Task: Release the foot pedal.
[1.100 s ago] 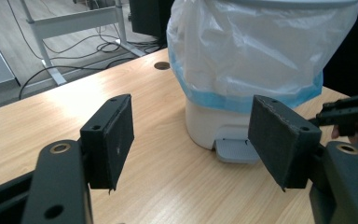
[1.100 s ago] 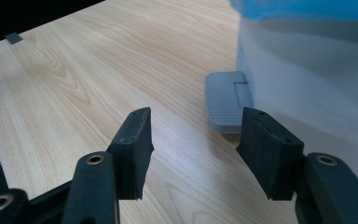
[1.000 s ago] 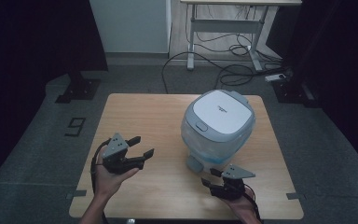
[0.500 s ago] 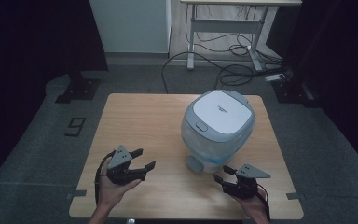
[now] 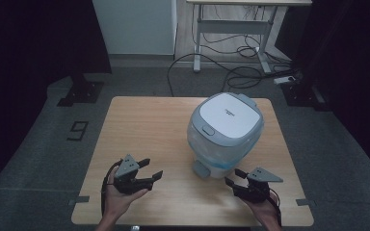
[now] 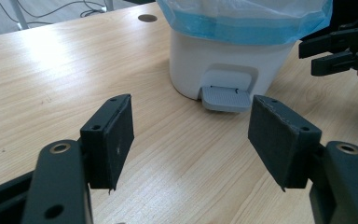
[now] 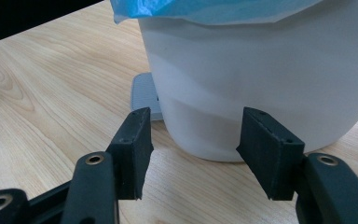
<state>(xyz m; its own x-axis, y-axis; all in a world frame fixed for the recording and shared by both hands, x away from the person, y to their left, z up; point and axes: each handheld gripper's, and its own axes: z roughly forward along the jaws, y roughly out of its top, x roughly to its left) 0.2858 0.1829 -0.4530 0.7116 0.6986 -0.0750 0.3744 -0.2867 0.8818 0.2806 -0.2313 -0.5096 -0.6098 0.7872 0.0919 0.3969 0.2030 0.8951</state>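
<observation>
— White bin [image 5: 225,134] right of centre in the high view, standing on the wooden surface [image 5: 144,125], lid shut, blue bag [image 6: 242,21] pinched under the lid and hanging over the rim.
— And the left tongs [image 5: 149,174]?
— Lower left of the frame, spread wide, gripping nothing, apart from the bin. Aimed at the grey pedal [image 6: 226,98], dead centre between the pads in the left gripper view; probably lined up to press it and pop the lid.
— Right tongs [image 5: 236,179]?
— Lower right, also spread and empty, near the bin's base without touching. Pointed straight at the white wall [image 7: 261,93] in the right gripper view, likely placed to brace the bin against sliding.
— Risk?
— Possibly a light bin skidding on smooth wood under a push on the pedal.
</observation>
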